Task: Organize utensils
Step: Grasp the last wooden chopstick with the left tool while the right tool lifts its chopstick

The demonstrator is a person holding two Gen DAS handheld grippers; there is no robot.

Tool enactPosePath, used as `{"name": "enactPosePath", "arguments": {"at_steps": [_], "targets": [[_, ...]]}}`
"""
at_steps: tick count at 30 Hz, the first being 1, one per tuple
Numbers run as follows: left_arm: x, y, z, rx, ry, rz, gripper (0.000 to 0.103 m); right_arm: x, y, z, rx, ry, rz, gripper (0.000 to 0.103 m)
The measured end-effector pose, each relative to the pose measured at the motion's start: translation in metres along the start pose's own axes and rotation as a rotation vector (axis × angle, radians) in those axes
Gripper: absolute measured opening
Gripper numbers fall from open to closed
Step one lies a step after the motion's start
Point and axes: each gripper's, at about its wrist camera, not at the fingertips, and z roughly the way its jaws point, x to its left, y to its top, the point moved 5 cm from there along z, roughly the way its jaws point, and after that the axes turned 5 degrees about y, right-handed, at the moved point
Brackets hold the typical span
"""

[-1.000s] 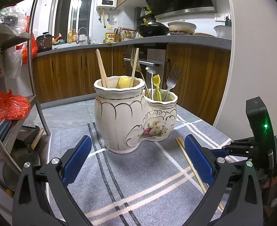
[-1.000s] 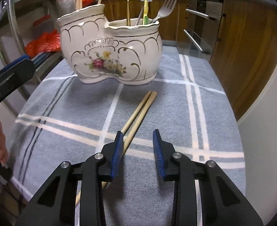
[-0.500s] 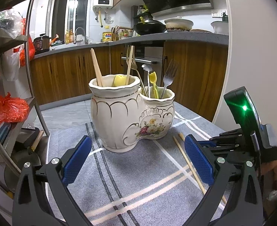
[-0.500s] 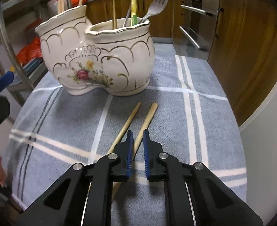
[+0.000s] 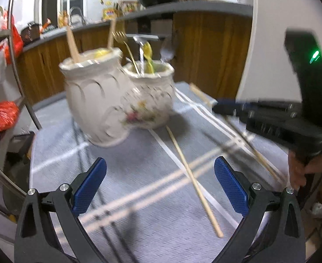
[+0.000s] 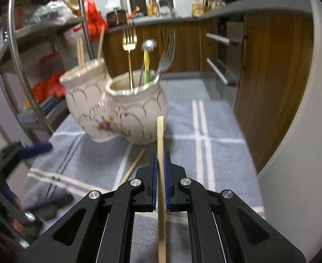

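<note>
— Two chopsticks: locating. One chopstick (image 6: pixel 160 164) sitting clamped between the closed blue pads of the right gripper (image 6: pixel 160 171), lifted off the cloth, pointing toward the ceramic holder (image 6: pixel 121 111).

— Second chopstick (image 5: pixel 192 182) lying flat on the grey striped cloth (image 5: pixel 139 175), tip near holder base. Left gripper (image 5: pixel 161 188) hovering, jaws wide apart, gripping nothing.

Table under grey striped cloth (image 5: pixel 139 197). On it before me: white double-pot holder (image 5: pixel 117 100), touching cloth; one loose chopstick (image 5: pixel 191 179) flat just beside holder.
</note>
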Motion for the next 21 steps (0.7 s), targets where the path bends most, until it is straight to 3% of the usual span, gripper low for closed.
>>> {"name": "enactPosePath", "arguments": {"at_steps": [8, 15, 16, 17, 19, 21], "targets": [[-0.028, -0.016, 0.026, 0.151, -0.025, 0.031, 0.058, -0.002, 0.009, -0.023, -0.088, 0.005, 0.003, 0.007], [-0.039, -0.023, 0.040, 0.197, 0.014, 0.072, 0.044, 0.000, 0.010, -0.033, -0.115, 0.018, 0.006, 0.006], [-0.039, -0.022, 0.040, 0.198, 0.018, 0.071, 0.036, 0.001, 0.009, -0.034, -0.121, 0.019, 0.005, 0.006], [-0.038, -0.021, 0.041, 0.199, 0.023, 0.073, 0.020, 0.002, 0.010, -0.036, -0.126, 0.019, 0.004, 0.006], [-0.034, -0.017, 0.043, 0.206, 0.025, 0.078, 0.007, 0.003, 0.010, -0.039, -0.138, 0.022, 0.003, 0.006], [-0.034, -0.017, 0.044, 0.200, 0.027, 0.100, 0.006, 0.004, 0.011, -0.042, -0.156, 0.027, 0.000, 0.006]]}}
